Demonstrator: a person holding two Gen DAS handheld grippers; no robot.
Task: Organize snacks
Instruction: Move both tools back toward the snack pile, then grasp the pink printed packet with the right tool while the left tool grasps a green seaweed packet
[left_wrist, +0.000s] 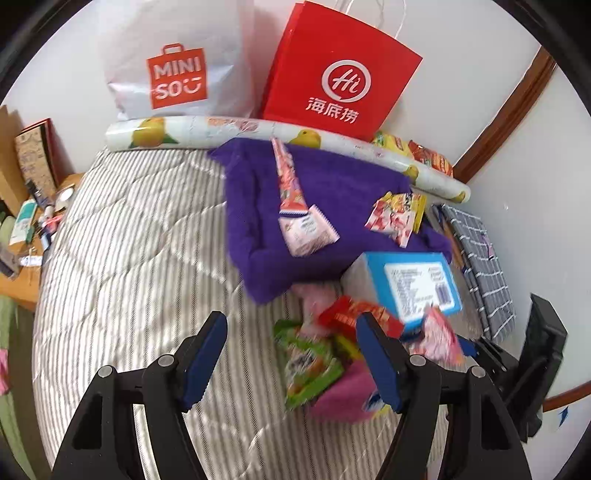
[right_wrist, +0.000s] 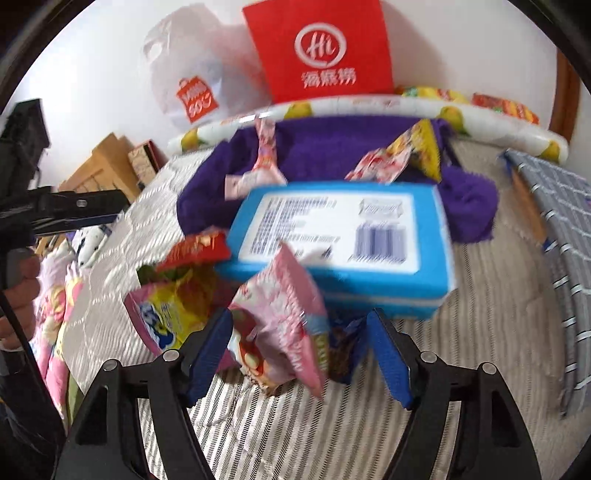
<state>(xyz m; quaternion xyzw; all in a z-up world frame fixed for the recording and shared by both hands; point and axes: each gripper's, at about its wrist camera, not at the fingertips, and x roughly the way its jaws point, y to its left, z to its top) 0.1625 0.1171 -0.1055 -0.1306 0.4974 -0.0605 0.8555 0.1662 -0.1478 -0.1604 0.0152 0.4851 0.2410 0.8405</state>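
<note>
Left gripper (left_wrist: 291, 356) fingers apart over striped bed (left_wrist: 129, 258), green snack packet (left_wrist: 308, 363) between tips. Right gripper (right_wrist: 299, 349) fingers apart, pink snack packet (right_wrist: 284, 317) between, grip unclear; blue box (right_wrist: 340, 243) just beyond.

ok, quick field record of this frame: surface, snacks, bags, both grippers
surface: striped quilt on a bed
cloth: purple towel with three snack packets on it
box: blue box, label up, at the towel's near edge
pile: loose packets by the box, green packet among them
bags: white bag and red bag against the wall
left gripper: open, empty, above the quilt beside the pile
right gripper: open, pink packet between the fingers, not pinched
</note>
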